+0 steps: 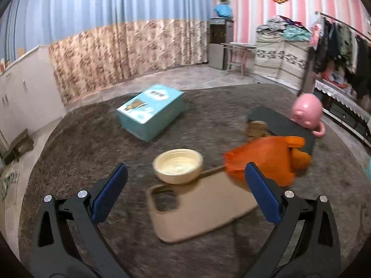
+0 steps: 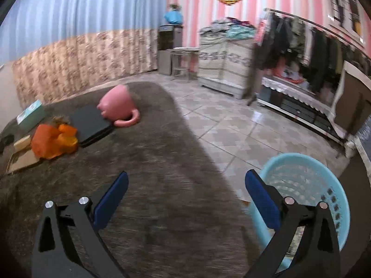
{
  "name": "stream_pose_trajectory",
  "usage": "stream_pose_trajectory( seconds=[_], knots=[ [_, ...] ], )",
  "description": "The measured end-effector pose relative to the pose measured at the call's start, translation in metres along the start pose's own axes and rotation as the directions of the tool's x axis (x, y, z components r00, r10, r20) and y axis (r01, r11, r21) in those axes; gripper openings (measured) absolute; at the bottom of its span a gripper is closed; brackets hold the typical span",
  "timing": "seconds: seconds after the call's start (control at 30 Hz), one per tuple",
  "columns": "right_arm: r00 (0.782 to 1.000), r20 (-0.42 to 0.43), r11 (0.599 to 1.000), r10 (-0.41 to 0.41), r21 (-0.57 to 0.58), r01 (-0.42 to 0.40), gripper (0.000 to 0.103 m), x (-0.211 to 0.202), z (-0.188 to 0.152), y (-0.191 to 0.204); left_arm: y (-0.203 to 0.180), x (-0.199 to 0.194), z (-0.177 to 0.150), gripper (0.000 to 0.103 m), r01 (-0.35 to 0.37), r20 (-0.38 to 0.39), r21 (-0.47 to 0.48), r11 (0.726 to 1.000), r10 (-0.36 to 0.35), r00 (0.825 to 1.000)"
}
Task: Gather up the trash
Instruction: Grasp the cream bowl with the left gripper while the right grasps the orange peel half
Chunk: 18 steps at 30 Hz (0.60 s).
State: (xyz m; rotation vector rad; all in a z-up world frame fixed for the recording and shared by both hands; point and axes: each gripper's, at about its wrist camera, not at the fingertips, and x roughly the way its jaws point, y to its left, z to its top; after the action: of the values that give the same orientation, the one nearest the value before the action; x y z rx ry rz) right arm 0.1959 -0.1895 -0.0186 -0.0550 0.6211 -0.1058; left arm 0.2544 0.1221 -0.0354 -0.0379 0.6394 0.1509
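Orange bag [image 1: 264,159] on rug, right of bowl [image 1: 178,165], just past L gripper [image 1: 185,185] right finger. R gripper [image 2: 186,190] nr basket [image 2: 308,185], farther. Both spread wide, empty.

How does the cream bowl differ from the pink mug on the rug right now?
The cream bowl stands upright with its opening facing up; the pink mug lies tipped over on its side. The bowl is shallow, wide and has no handle; the mug is rounder and has a looped handle resting on the rug. The bowl sits nearer the left gripper; the mug lies beyond the orange bag. Both rest on the rug, ungripped.
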Motion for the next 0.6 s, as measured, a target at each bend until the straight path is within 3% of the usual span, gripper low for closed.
stream_pose_trajectory(
  seconds=[0.17, 0.4, 0.5, 0.6],
  knots=[
    [0.999, -0.015, 0.998, 0.042, -0.055, -0.043, 0.098, 0.008, 0.0, 0.031, 0.021, 0.032, 0.005, 0.097, -0.007, -0.055, -0.034, 0.999, 0.006, 0.998],
    [0.996, -0.038, 0.991, 0.085, -0.096, -0.089, 0.098, 0.02, 0.006, 0.063, 0.024, 0.071, 0.004, 0.077, 0.071, -0.167, -0.096, 0.993, -0.086, 0.982],
    [0.993, -0.053, 0.99, 0.101, -0.098, -0.106, 0.098, 0.027, 0.012, 0.077, 0.023, 0.076, 0.005, 0.061, 0.104, -0.171, -0.109, 0.989, -0.121, 0.978],
    [0.991, -0.058, 0.988, 0.124, -0.09, -0.129, 0.098, 0.032, 0.017, 0.088, 0.021, 0.067, 0.004, 0.061, 0.104, -0.141, -0.115, 0.988, -0.12, 0.983]
  ],
)
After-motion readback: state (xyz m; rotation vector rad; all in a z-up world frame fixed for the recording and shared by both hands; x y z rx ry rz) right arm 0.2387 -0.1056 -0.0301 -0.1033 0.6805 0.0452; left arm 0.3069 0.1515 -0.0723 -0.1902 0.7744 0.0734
